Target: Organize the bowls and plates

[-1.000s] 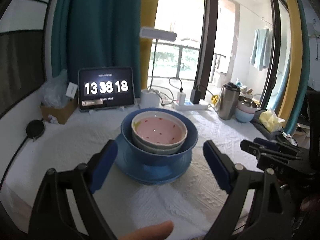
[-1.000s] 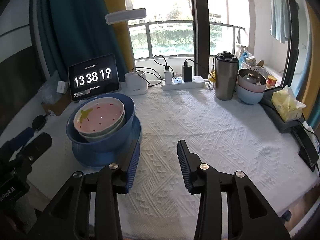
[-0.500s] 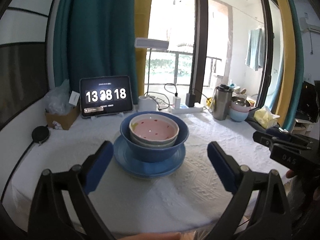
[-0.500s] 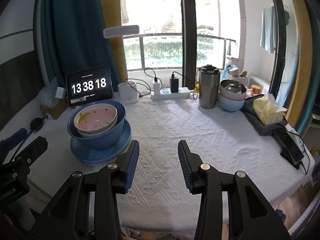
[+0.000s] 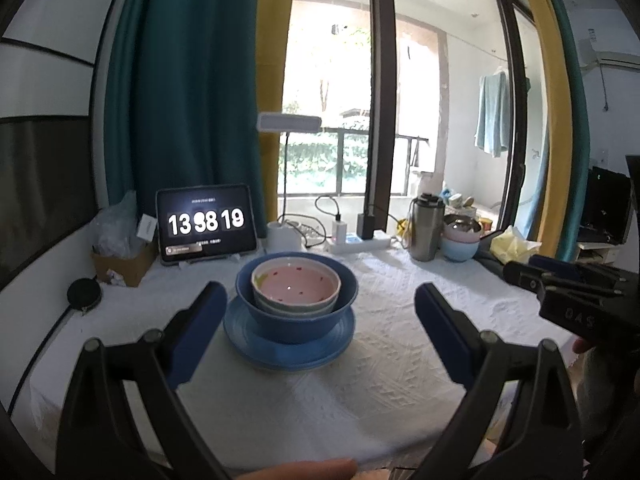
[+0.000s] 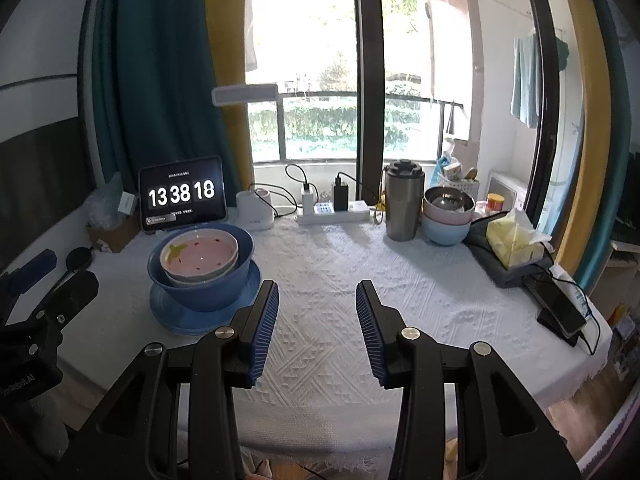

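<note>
Blue plate [image 5: 289, 350] carries the blue bowl [image 5: 296, 316], with the pink speckled bowl [image 5: 296, 290] nested inside, on the white tablecloth [image 6: 360, 280]. Stacking appears finished. Left gripper [image 5: 320, 334] stands spread wide and empty before the stack; right gripper [image 6: 317, 330] stands half spread, empty, beside it. Next move, if any, calls only for clearing both grippers away.
</note>
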